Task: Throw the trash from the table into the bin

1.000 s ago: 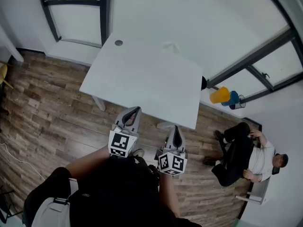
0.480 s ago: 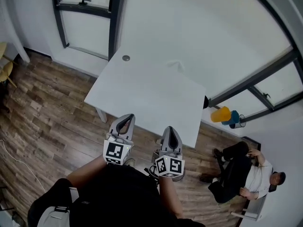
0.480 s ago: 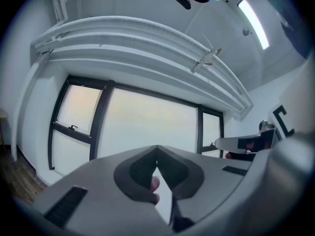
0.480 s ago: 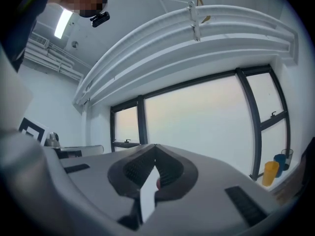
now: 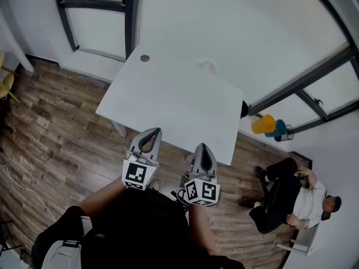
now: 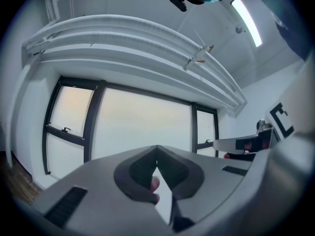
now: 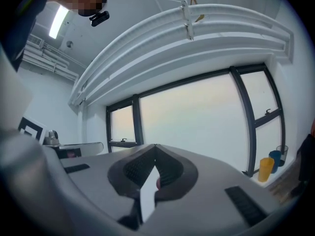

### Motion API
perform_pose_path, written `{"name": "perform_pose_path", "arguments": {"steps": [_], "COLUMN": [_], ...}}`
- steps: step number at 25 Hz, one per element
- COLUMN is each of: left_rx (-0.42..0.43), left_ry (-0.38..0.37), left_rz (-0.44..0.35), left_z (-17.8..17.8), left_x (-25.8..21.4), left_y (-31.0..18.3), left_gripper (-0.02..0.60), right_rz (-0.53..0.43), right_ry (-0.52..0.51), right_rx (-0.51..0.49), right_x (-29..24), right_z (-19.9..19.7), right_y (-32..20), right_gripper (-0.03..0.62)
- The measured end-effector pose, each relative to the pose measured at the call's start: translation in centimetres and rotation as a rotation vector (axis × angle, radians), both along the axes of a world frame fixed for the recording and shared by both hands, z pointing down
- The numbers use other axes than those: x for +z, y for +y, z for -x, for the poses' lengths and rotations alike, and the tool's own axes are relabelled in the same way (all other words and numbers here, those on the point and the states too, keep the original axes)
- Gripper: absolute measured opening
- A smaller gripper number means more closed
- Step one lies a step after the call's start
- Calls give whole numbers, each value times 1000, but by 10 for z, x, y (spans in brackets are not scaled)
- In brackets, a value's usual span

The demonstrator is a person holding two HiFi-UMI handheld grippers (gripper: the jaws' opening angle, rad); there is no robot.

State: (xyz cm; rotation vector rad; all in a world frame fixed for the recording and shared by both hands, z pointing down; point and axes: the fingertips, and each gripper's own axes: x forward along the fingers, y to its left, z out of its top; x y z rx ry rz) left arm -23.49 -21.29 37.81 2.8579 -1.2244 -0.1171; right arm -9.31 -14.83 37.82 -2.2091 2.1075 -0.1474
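Note:
A small crumpled white paper [image 5: 206, 65] lies near the far side of the white table [image 5: 174, 102]. My left gripper [image 5: 153, 132] is shut and empty, its tip over the table's near edge. The right gripper [image 5: 202, 147] is beside it, also shut with nothing in it. Both point level toward the window. Along the left gripper [image 6: 157, 149] and the right gripper [image 7: 155, 148] I see only window and wall. A yellow container [image 5: 262, 124] and a blue one [image 5: 277, 129] stand by the window at the right; I cannot tell which is the bin.
A round grey grommet [image 5: 145, 58] sits in the table's far left corner. A dark object [image 5: 242, 110] is at the table's right edge. A seated person [image 5: 291, 195] is at the lower right on the wood floor [image 5: 50, 128]. The yellow container [image 7: 266, 168] shows in the right gripper view.
Both grippers have shifted a little forward and upward by the table's near edge, still shut. The head view has swung slightly.

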Motion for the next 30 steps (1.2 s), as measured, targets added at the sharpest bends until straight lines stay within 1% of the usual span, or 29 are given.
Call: {"name": "perform_pose_path", "arguments": {"steps": [3, 9, 30], "left_rx": [5, 11, 22], "left_ry": [-5, -6, 8], "left_rz": [-13, -13, 8], "left_z": [-1, -2, -7], "left_x": [-4, -2, 4], "left_y": [1, 6, -1], "left_gripper": [-3, -3, -3], "right_rz": [7, 29, 23], "right_ry": [-4, 10, 14], "right_rx": [9, 4, -4], "right_x": [3, 8, 9], "right_z": [-2, 3, 5], "right_y": [1, 4, -7], "right_gripper": [5, 5, 5]}}
